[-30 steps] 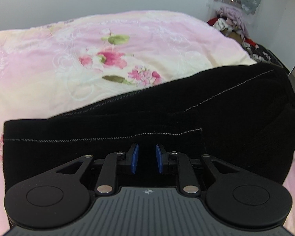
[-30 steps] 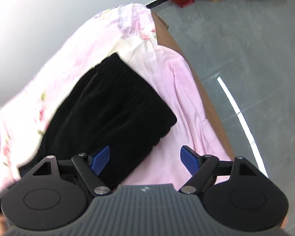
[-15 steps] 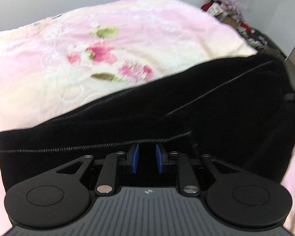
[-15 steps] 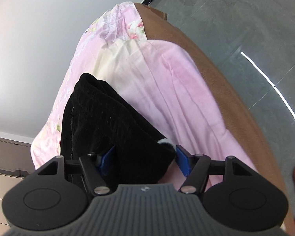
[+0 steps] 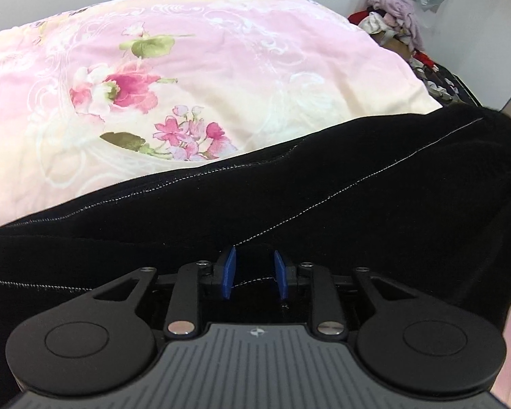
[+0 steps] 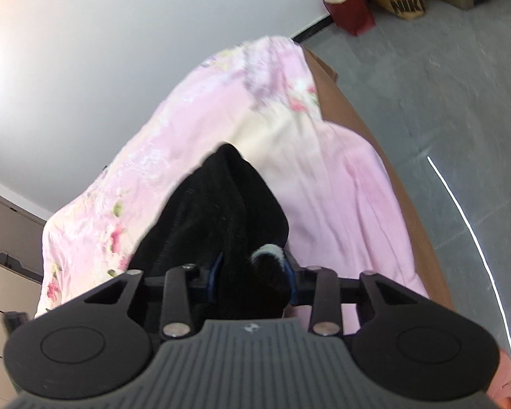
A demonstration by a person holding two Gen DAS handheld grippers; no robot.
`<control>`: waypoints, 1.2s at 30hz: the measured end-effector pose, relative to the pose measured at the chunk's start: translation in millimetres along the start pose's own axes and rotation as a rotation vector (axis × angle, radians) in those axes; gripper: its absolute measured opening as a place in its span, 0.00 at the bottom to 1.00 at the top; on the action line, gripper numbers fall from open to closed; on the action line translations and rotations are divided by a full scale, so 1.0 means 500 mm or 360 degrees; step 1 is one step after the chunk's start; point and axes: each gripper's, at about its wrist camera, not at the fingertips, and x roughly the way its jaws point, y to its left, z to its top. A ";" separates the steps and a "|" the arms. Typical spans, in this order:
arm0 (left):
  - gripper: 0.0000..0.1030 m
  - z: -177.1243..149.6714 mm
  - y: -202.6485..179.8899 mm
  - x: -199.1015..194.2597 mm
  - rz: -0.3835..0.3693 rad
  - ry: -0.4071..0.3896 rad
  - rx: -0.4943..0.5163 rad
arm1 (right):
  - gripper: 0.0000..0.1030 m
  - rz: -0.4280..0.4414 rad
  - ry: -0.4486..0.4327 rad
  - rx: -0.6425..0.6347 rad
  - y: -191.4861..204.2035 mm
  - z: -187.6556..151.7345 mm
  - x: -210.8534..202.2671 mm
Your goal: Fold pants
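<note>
Black pants (image 5: 323, 191) pinched by left gripper (image 5: 253, 274); bunched end clamped in right gripper (image 6: 252, 277); floral bedspread (image 5: 221, 78) ahead.

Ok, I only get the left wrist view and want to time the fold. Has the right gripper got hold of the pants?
Observer: Yes, the right gripper is closed on a bunched black end of the pants.
Operator: Anything pale there?
Observer: A light lining patch shows beside the right finger.
Operator: How close is the bed edge?
Observer: The pink bedsheet drops to a brown bed side just right of that gripper.
</note>
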 end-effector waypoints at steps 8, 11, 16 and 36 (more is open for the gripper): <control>0.26 0.005 0.003 -0.085 -0.0020 -0.0133 0.0035 | 0.24 0.0014 -0.0056 -0.0233 0.186 -0.002 -0.068; 0.26 -0.010 0.030 -0.146 -0.0024 -0.0154 0.0074 | 0.23 0.0029 -0.0067 -0.0310 0.259 -0.017 -0.087; 0.26 -0.048 0.121 -0.217 0.0049 -0.0118 0.0095 | 0.22 0.0045 -0.0092 -0.0450 0.401 -0.062 -0.112; 0.26 -0.209 0.598 -0.385 -0.0048 -0.0230 -0.0493 | 0.14 0.0064 0.0356 -0.1231 0.968 -0.505 0.201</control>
